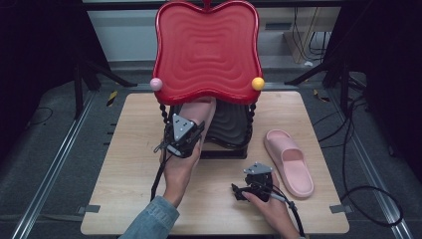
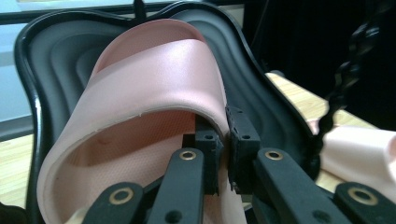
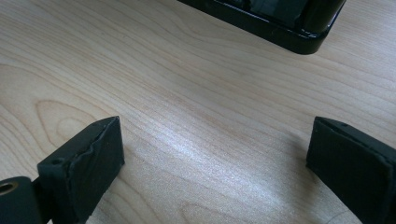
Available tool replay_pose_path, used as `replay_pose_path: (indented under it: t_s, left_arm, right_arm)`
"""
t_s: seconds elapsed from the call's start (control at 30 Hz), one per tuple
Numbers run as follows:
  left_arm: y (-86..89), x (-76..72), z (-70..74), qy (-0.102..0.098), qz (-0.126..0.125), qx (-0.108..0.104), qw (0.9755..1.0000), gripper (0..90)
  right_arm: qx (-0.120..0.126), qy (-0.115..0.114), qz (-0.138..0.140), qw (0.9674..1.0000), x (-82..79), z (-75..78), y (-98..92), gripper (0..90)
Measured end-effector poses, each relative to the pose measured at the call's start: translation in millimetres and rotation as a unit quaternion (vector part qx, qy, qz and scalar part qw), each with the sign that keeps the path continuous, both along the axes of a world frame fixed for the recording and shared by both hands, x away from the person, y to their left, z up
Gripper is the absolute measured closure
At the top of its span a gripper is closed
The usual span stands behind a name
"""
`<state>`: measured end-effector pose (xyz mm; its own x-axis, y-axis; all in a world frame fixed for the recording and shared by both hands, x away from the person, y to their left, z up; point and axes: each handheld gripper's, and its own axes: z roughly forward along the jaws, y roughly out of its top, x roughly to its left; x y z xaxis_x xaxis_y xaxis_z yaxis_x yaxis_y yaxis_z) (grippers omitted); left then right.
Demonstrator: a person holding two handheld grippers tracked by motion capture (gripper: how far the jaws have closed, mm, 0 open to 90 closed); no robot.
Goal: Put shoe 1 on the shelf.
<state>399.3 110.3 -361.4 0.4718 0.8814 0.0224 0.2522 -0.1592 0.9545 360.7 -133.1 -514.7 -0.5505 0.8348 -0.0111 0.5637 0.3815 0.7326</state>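
Pink foam slide sandal [image 2: 140,93], clamped by my left gripper [image 2: 224,140], entering black lower shelf [image 2: 275,107]; right gripper [image 3: 210,154] released; next, set down.

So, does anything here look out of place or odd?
Nothing looks damaged or spilled. The pair is simply split: one pink slipper is pinched by its strap in the left gripper at the black lower tray, while the other slipper lies on the table.

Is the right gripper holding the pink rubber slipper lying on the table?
No, the right gripper stands open over bare wooden table, nothing between its jaws.
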Motion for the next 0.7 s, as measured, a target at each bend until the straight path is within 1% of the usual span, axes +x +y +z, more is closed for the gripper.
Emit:
replay_pose_path:
  t_s: [0.03, 0.1, 0.13, 0.17, 0.23, 0.27, 0.4, 0.5, 0.53, 0.63, 0.7]
  left_arm:
    - [0.0, 2.7, -1.4, 0.001, 0.005, -0.001, 1.0, 84.2]
    - [1.0, 8.7, -3.6, 0.002, 0.011, 0.005, 0.9999, 84.2]
    - [1.0, 13.1, -4.9, 0.003, 0.017, 0.003, 0.9998, 84.2]
    - [1.0, 13.1, -4.9, 0.003, 0.017, 0.003, 0.9998, 84.2]
    - [-0.6, 17.2, -5.4, -0.004, 0.024, 0.011, 0.9996, 84.1]
    - [-1.5, 19.5, -5.7, -0.005, 0.026, 0.013, 0.9996, 84.2]
    - [-5.2, 29.1, -8.7, 0.002, 0.033, 0.002, 0.9994, 84.2]
    - [-6.2, 34.3, -12.0, 0.006, 0.043, 0.001, 0.999, 84.1]
    - [-6.6, 35.6, -13.3, 0.008, 0.047, -0.004, 0.9989, 84.2]
    - [-8.8, 36.9, -14.8, 0.01, 0.046, 0.001, 0.9989, 84.2]
    - [-10.5, 37.6, -15.4, 0.016, 0.047, 0.009, 0.9987, 84.0]
  right_arm:
    - [0.0, 0.0, 0.001, 1.0, 0.0, 0.0, -0.1, 4.3]
    - [0.001, 0.0, 0.001, 1.0, 0.1, -0.1, 0.0, 4.3]
    - [0.001, 0.0, 0.001, 1.0, 0.1, -0.1, -0.1, 4.2]
    - [0.001, 0.0, 0.001, 1.0, 0.1, -0.1, -0.1, 4.2]
    - [0.001, 0.0, 0.001, 1.0, 0.0, 0.0, -0.1, 4.2]
    - [0.001, 0.0, 0.002, 1.0, 0.0, 0.0, -0.1, 4.3]
    - [0.001, 0.0, 0.002, 1.0, 0.0, 0.0, -0.2, 4.3]
    - [0.001, 0.0, 0.003, 1.0, 0.0, 0.0, -0.3, 4.3]
    - [0.001, 0.0, 0.004, 1.0, 0.0, 0.0, -0.3, 4.2]
    - [0.001, 0.0, 0.004, 1.0, 0.0, 0.0, -0.4, 4.2]
    - [0.001, 0.0, 0.004, 1.0, 0.0, -0.1, -0.4, 4.3]
